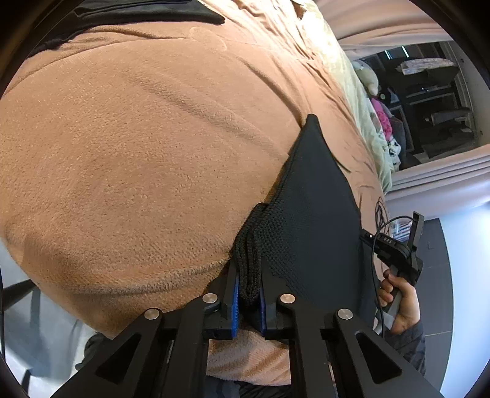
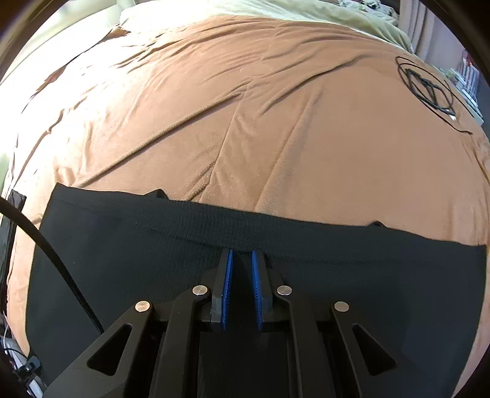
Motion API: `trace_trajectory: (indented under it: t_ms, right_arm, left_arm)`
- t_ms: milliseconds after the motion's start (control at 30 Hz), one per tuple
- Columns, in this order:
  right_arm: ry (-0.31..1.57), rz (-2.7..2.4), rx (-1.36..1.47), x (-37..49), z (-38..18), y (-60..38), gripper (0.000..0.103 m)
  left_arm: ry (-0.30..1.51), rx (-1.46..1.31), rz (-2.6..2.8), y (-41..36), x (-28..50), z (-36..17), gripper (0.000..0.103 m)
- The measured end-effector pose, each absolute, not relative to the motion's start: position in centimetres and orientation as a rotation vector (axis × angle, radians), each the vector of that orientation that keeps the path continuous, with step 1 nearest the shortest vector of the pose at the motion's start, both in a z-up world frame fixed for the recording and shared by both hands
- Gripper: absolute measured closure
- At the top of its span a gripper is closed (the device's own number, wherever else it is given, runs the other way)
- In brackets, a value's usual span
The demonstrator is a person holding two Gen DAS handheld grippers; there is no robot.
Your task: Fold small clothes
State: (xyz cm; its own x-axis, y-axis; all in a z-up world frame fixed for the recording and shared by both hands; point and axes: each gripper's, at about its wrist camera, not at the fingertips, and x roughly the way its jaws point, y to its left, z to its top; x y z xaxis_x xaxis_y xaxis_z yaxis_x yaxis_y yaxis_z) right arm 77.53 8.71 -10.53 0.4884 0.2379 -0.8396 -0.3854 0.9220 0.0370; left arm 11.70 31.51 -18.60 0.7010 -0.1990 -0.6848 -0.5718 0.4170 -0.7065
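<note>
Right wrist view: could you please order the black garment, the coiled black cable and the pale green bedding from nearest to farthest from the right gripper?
1. Black garment: between the right gripper's jaws, across the foreground.
2. Coiled black cable: upper right, on the brown blanket.
3. Pale green bedding: along the top, beyond the blanket.

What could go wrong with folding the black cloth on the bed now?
1. The left gripper pinches only a bunched edge of the black cloth; a hard pull might slip it free.
2. The brown blanket is soft and creased, so the fold may come out crooked.
3. The coiled black cable lies on the blanket and could snag if the cloth slides there.
</note>
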Motion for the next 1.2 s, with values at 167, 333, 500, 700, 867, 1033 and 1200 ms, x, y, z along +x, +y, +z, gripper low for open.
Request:
trace_trajectory:
  t_ms: [167, 333, 500, 700, 867, 1033, 1200]
  right_arm:
    - [1.016, 0.38, -0.173, 75.0, -9.2, 7.9, 0.091]
    - [1.01, 0.393, -0.186, 72.2, -7.9, 6.9, 0.077]
    - [1.001, 0.426, -0.129, 69.7, -6.9, 5.6, 0.073]
    - [0.978, 0.472, -0.086, 65.7, -7.5, 3.5, 0.073]
    - [1.012, 0.517, -0.063, 62.7, -9.8, 2.1, 0.073]
    - [1.024, 0.537, -0.018, 60.4, -11.5, 0.2, 0.073]
    - [0.984, 0.485, 0.039, 57.7, -11.7, -1.8, 0.073]
  left_arm:
    - [0.753, -1.177, 0.229, 31.5, 11.3, -18.5, 0.095]
    - [0.723, -1.198, 0.207, 31.4, 11.1, -18.1, 0.096]
    - [0.713, -1.181, 0.198, 31.0, 11.2, -16.6, 0.096]
    - [0.703, -1.131, 0.17, 30.1, 12.1, -14.0, 0.096]
    - [0.682, -1.121, 0.146, 29.5, 12.8, -12.1, 0.096]
    - [0.668, -1.1, 0.119, 28.9, 13.8, -10.2, 0.096]
    - [0.655, -1.07, 0.065, 28.2, 15.3, -7.9, 0.096]
